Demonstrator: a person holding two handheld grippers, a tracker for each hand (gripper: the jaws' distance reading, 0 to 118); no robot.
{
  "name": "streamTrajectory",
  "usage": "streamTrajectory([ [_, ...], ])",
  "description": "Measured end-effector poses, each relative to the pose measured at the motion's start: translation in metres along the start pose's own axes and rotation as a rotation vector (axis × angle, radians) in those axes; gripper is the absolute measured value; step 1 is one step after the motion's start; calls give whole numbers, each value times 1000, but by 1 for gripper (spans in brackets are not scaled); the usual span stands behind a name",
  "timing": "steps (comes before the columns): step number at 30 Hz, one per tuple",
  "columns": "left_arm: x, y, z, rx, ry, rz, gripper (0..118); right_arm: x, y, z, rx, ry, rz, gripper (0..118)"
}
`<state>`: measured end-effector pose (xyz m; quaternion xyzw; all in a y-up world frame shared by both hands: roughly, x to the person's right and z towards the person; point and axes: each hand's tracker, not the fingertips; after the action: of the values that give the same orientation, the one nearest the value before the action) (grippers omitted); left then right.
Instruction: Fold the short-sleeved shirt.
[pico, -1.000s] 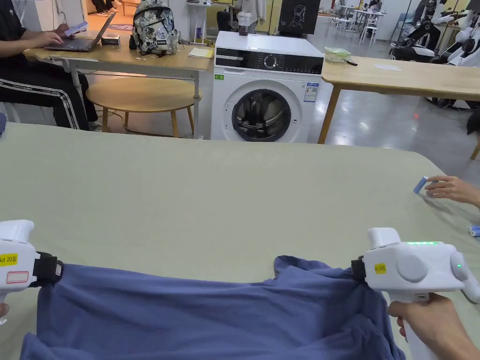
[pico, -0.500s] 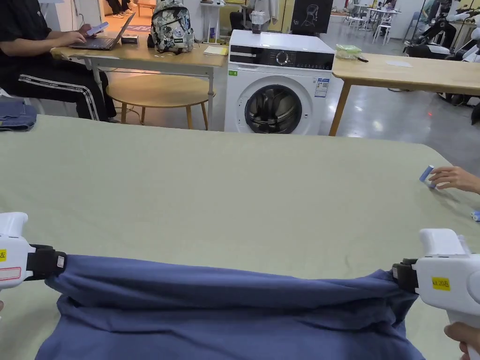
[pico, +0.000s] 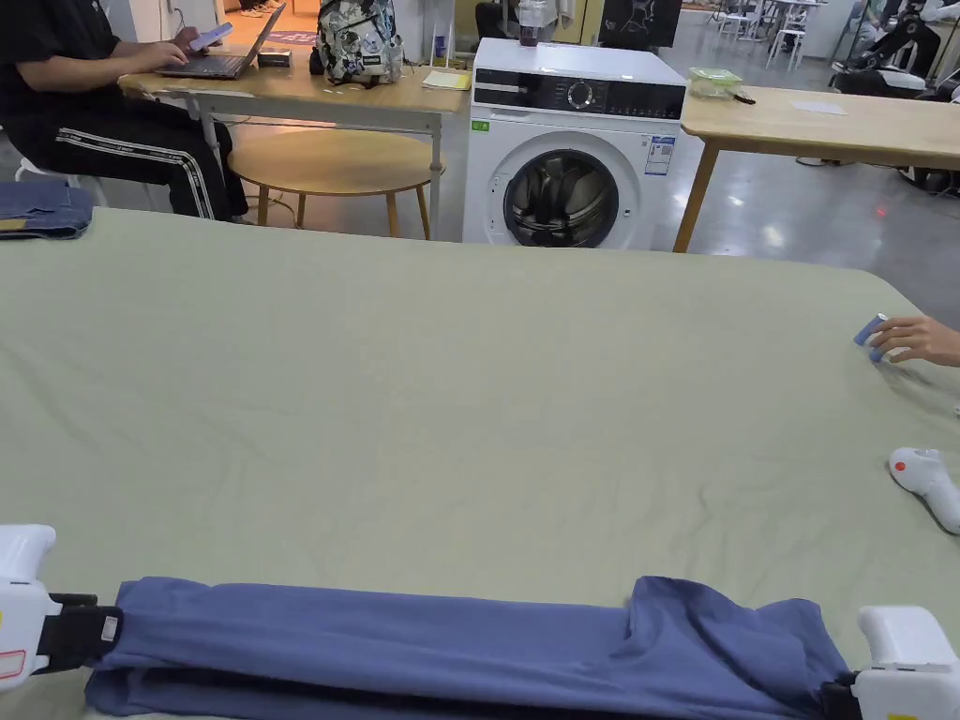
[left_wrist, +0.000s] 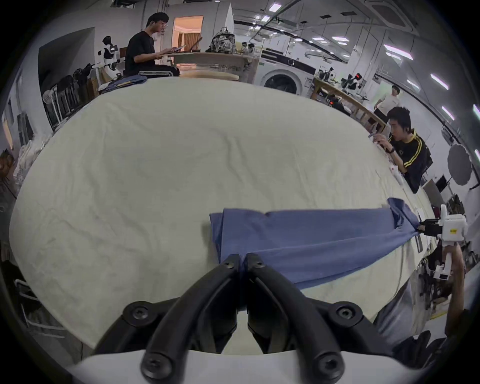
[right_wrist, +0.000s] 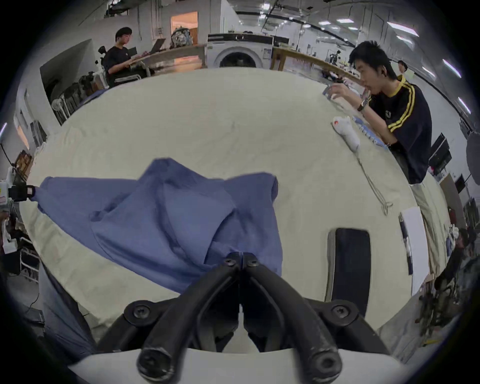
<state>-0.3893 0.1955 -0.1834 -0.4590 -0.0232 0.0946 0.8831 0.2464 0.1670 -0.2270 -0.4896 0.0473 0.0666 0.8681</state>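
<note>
The blue short-sleeved shirt (pico: 394, 637) lies stretched in a long flat band along the near edge of the table (doubled over on itself), smooth at its left end and bunched in folds at the right.

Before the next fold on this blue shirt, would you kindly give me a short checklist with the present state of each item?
1. Left gripper clamped on the shirt: ok, both jaws closed on its left end.
2. Right gripper clamped on the shirt: ok, jaws shut on cloth.
3. Shirt flat between the grippers: not ok, the right end is bunched into loose folds.
4. Shirt fully on the table: not ok, its near edge hangs over the table edge.
5. Free table beyond the shirt: ok, bare cloth ahead.
6. White device and another person's hand away from the shirt: ok, both lie off to the right.
</note>
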Motion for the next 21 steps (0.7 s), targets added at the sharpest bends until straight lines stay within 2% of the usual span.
streamTrajectory([
  [8, 8, -23, -47, -148, 81, -36, 0, -12, -5, -41, -46, -67, 48, 0],
  [11, 14, -29, -44, -115, 88, -22, 0, -16, -5, -44, -38, -81, 51, 0],
  [13, 14, -26, -39, -113, 82, 4, 0, -16, -4, -41, -38, -91, 62, 5],
  [14, 15, -25, -38, -114, 81, 3, 1, -18, -3, -38, -36, -101, 70, 16],
  [16, 18, -20, -31, -110, 84, 4, 12, -15, 2, -33, -38, -167, 80, 47],
  [17, 21, -17, -26, -91, 87, 10, 30, -15, 5, -28, -29, -199, 73, 66],
  [19, 27, -9, -19, -45, 104, 17, 58, -13, 13, -17, 9, -213, 43, 68],
  [21, 32, 1, -10, 5, 86, 33, 60, -18, 21, -2, 54, -191, 13, 68],
])
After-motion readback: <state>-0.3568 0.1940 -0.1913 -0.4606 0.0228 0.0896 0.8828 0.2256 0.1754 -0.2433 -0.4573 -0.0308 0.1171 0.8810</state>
